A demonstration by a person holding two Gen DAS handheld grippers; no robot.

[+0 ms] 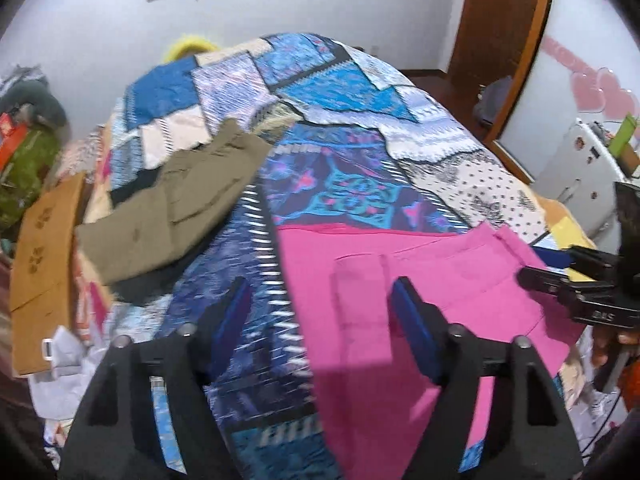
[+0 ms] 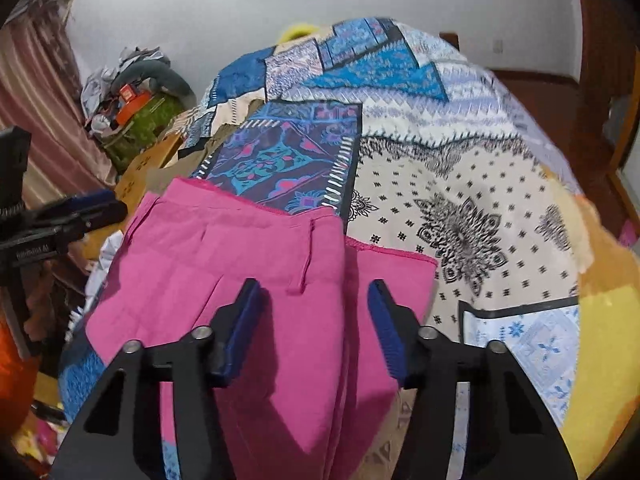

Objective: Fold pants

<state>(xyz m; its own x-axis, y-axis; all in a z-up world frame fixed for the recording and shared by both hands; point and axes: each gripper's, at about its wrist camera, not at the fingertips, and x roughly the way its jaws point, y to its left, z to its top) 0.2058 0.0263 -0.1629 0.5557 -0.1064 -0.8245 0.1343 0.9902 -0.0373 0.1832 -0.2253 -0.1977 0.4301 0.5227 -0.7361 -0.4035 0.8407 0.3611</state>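
Observation:
Pink pants (image 1: 400, 280) lie folded flat on the patchwork bedspread (image 1: 320, 92), near the front edge of the bed; they also show in the right wrist view (image 2: 224, 260). My left gripper (image 1: 320, 300) is open and empty, hovering just above the pants' left edge. My right gripper (image 2: 316, 300) is open and empty, hovering over the pants near their right side. The right gripper also shows at the right edge of the left wrist view (image 1: 560, 268), and the left gripper shows at the left of the right wrist view (image 2: 92, 210).
Olive-green pants (image 1: 176, 208) lie crumpled on the bed's left side. A brown cardboard box (image 1: 44, 272) stands beside the bed at left, with a pile of clutter (image 2: 132, 96) behind it. A white appliance (image 1: 576, 176) and a wooden door frame (image 1: 500, 40) stand at right.

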